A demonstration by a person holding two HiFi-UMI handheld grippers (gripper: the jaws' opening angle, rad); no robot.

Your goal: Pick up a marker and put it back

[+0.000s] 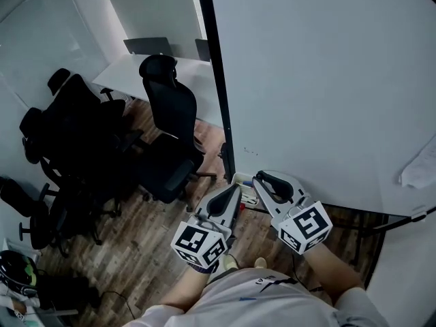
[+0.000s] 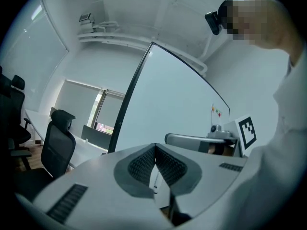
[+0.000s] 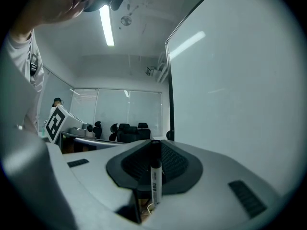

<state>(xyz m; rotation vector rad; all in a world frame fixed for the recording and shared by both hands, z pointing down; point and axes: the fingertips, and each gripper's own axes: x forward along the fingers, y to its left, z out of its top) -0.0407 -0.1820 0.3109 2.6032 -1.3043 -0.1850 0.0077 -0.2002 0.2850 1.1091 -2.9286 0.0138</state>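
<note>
Right tongs [image 3: 154,150] clamp a marker [image 3: 156,178]; left tongs [image 2: 155,150] closed.

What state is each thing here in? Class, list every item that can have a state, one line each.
Left hand-held gripper: jaws together, nothing between them.
Right hand-held gripper: jaws closed on the marker.
Marker: gripped, standing upright, dark end up; cap looks on.
Whiteboard: upright, mostly unmarked.
Office chair: unoccupied.
</note>
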